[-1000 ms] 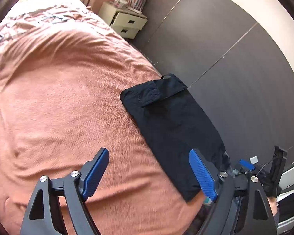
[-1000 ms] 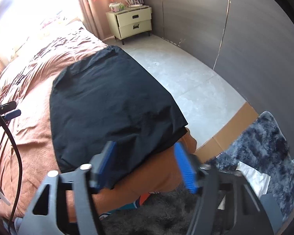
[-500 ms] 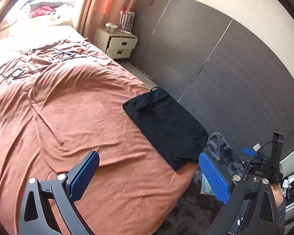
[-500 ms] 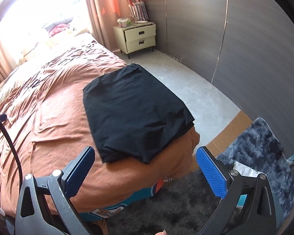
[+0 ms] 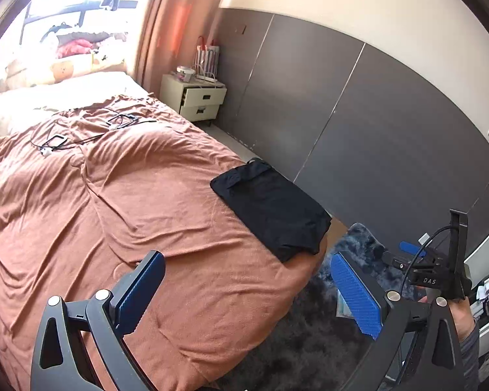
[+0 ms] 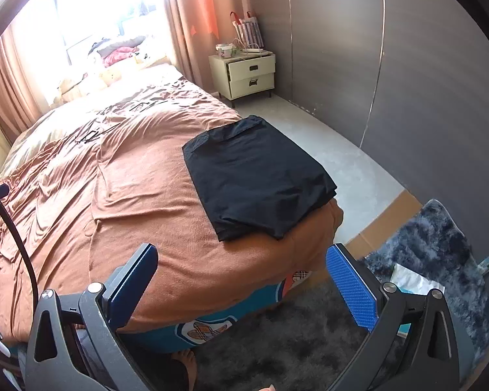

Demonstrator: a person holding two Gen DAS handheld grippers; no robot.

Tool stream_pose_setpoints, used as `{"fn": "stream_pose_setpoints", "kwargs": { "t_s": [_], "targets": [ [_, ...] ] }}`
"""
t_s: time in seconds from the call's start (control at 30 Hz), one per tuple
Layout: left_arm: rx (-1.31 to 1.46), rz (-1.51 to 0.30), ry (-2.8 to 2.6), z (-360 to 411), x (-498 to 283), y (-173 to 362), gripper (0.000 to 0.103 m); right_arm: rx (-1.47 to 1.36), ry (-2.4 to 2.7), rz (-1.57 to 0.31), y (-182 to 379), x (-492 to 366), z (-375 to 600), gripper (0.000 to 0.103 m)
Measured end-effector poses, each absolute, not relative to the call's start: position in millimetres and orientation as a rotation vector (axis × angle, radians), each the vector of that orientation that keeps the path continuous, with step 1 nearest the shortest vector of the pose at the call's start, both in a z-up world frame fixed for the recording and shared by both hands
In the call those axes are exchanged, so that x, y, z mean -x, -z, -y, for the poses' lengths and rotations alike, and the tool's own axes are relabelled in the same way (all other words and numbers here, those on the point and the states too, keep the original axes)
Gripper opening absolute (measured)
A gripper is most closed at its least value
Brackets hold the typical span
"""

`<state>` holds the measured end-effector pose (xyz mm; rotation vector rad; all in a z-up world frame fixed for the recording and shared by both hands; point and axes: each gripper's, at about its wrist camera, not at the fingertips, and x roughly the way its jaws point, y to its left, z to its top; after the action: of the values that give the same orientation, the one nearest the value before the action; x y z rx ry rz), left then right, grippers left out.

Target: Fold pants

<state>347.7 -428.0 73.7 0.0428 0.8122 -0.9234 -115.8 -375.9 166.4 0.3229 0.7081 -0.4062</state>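
The black pants (image 6: 257,179) lie folded into a flat rectangle on the brown blanket (image 6: 140,202) of the bed, at its near corner on the side toward the grey wall panels (image 6: 423,81). One short edge of the fold reaches the corner of the mattress, where the layers show stacked.

The left hand-held gripper (image 5: 247,290) is released, its blue pads (image 5: 355,296) spread wide, holding nothing, raised above the foot of the bed and well apart from the pants. The right hand-held gripper (image 6: 241,283) is likewise released and empty, its pads (image 6: 350,288) wide apart over the bed's edge, with the pants beyond and between them in its view.

A cream nightstand (image 6: 249,73) stands by the curtain (image 6: 192,22) at the far end. A dark shaggy rug (image 6: 433,244) covers the floor beside the bed.
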Motion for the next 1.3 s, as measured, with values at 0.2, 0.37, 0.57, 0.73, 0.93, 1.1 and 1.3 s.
{"fn": "stream_pose_setpoints", "kwargs": {
  "t_s": [0.2,0.37,0.57,0.73,0.93,1.1,1.3],
  "targets": [
    [-0.042,-0.767,0.906,395.6,-316.1,-89.3,0.102,-0.312,0.386,-0.675,-179.5,138.2,353.3,0.103],
    [-0.032,-0.733,0.887,367.4,-291.5,-98.0,0.102,-0.295,0.366,-0.656,-183.1,156.0,325.0,0.103],
    [-0.012,-0.7,0.869,331.4,-265.6,-103.6,0.102,-0.273,0.334,-0.62,-187.4,177.1,295.1,0.103],
    [-0.018,-0.662,0.846,302.8,-246.5,-108.3,0.102,-0.263,0.319,-0.59,-187.6,194.5,273.8,0.103],
    [-0.035,-0.607,0.815,272.8,-219.1,-110.1,0.102,-0.25,0.298,-0.552,-188.9,214.8,252.2,0.103],
    [-0.04,-0.582,0.806,249.6,-197.5,-105.9,0.102,-0.246,0.289,-0.525,-189.3,230.7,233.6,0.103],
    [-0.048,-0.552,0.781,219.2,-175.4,-101.5,0.102,-0.23,0.273,-0.507,-188.3,240.7,213.3,0.103]
  ]
}}
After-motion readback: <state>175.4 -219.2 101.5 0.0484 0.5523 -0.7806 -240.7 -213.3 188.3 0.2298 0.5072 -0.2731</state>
